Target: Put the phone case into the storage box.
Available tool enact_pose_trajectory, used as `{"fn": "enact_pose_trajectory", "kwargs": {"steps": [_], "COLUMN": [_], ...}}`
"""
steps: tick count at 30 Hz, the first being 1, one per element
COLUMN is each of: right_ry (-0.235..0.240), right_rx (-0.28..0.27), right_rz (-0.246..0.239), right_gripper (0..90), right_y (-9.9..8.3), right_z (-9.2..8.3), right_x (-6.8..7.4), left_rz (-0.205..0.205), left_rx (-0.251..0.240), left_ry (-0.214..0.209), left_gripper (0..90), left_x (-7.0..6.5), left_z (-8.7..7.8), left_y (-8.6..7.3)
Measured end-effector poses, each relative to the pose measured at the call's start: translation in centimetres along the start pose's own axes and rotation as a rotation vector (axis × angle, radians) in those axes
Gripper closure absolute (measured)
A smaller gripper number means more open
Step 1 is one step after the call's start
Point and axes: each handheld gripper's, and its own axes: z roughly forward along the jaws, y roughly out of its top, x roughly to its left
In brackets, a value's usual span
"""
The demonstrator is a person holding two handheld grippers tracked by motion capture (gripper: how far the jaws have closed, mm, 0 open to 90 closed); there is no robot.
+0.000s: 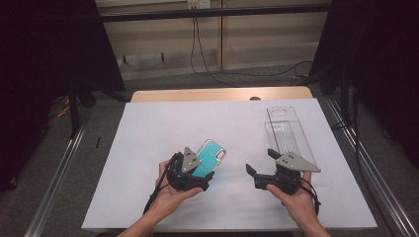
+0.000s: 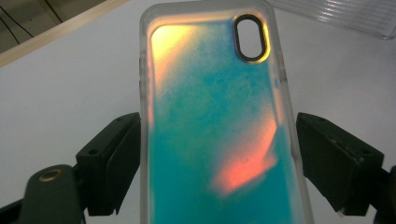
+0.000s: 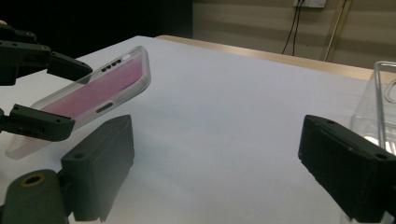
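Phone case point(image 2: 219, 135) sits clamped by its long edges in the left gripper point(image 1: 190, 170), tilted up for access; right gripper point(image 1: 269, 165) jaws gape empty beside clear packaging point(image 1: 286, 129).

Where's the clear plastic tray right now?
High view: the clear plastic tray lies at the table's right, just beyond the right gripper, apart from the phone case.

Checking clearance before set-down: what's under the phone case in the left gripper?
The phone case is held tilted in the left gripper, its free end raised over bare white table sheet. Nothing lies below that end; the gripper's jaws cover the part under the held end.
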Motion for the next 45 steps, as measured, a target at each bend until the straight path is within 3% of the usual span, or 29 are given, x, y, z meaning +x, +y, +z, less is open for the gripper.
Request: {"fn": "enact_pose_trajectory", "kwargs": {"steps": [4, 13, 18, 28, 34, 39, 45], "right_ry": [0.037, 0.069, 0.051, 0.051, 0.036, 0.055, 0.046], "right_rx": [0.025, 0.078, 0.079, 0.147, 0.137, 0.198, 0.205], "right_rz": [-0.026, 0.009, 0.015, 0.037, 0.047, 0.048, 0.052], "right_gripper": [13.9, 13.9, 12.0, 8.5, 12.3, 18.2, 20.6], "right_y": [0.1, 0.9, 1.5, 2.7, 3.3, 3.5, 3.5], "right_z": [0.5, 1.3, 1.8, 2.8, 3.0, 3.6, 4.4], "right_x": [0.4, 1.6, 1.8, 1.7, 1.3, 1.5, 1.9], "left_rz": [0.01, 0.023, 0.035, 0.051, 0.058, 0.065, 0.07], "left_rx": [0.0, -0.015, -0.024, -0.039, -0.051, -0.067, -0.077], "left_ry": [0.009, 0.026, 0.037, 0.053, 0.061, 0.087, 0.103], "left_gripper": [16.9, 16.9, 16.9, 16.9, 16.9, 16.9, 16.9], "left_x": [-0.3, -1.1, -1.5, -2.1, -2.2, -2.4, -2.4], "left_z": [0.2, 0.6, 1.1, 2.3, 2.2, 2.1, 2.1], "left_y": [0.1, 0.3, 0.8, 1.5, 1.3, 1.2, 1.1]}}
